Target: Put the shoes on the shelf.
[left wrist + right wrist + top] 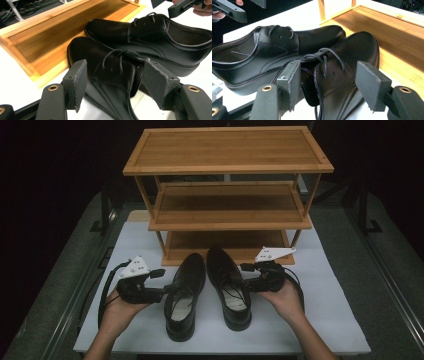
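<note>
Currently both shoes stand on the white tabletop point(325, 320), toes toward the shoe rack point(227, 150), heels toward the person. The left shoe point(185, 295) lies directly ahead of the left tool point(167, 290) and the right shoe point(227, 285) directly ahead of the right tool point(245, 282). Left tool: released. Its jaws straddle the laced upper of the left shoe with a gap on each side, so nothing is clamped. Right tool: jaws straddle the right shoe's upper in the same way. One pad looks to be against the leather and the other seems to stand just off it, so I cannot tell whether it is gripping. Risks, as I judge them: smooth leather and a soft collar wall could fold or slide out between the pads if they clamp shallow. A bite on the laces point(120, 56) alone would let the shoe swing and drop. A one-sided hold near the collar leaves the toe heavy, so it may dip and catch the edge of the bottom shelf point(50, 42) beyond the jaws. The shoes sit nearly touching, so tilting one could knock its neighbour. The high view gives the whole rack with three bare shelves and both hands. The gripper views give what it cannot: the pad-to-leather gaps, the lace loops between the jaws, and how near the toes are to the shelf lip.
</note>
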`<state>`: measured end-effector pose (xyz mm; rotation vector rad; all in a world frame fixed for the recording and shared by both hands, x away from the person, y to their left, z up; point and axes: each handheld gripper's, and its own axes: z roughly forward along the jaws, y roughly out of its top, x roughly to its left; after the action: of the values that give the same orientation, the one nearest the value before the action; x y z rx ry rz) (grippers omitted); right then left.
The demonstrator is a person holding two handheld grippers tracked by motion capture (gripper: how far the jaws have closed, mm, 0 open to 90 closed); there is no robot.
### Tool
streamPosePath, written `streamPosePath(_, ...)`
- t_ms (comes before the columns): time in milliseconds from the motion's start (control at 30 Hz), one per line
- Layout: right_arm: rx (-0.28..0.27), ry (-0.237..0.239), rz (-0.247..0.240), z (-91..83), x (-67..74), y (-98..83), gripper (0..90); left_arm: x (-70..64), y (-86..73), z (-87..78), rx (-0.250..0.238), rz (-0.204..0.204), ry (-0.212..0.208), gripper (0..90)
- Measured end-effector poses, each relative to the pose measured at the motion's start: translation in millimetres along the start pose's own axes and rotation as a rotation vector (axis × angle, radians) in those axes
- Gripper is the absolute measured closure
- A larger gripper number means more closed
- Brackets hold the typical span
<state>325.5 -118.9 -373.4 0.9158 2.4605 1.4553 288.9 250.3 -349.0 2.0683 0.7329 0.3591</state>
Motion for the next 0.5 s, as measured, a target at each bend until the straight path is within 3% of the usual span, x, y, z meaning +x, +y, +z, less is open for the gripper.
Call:
streamPosePath(267, 0.017, -0.026, 0.007, 2.7, -2.8, -0.7, 39.1, 5.3, -5.6, 19.8, 0.034, -0.019, -0.044, 44.3)
streamPosePath(300, 0.028, -0.033, 0.002, 4.3, -3.2, -1.3, 39.8, 5.4, -6.9, 20.7, 0.031, -0.021, -0.051, 48.4)
streamPosePath(500, 0.043, -0.039, -0.005, 9.5, -2.7, -2.6, 45.7, 0.6, -9.0, 24.6, 0.053, 0.014, -0.072, 55.3)
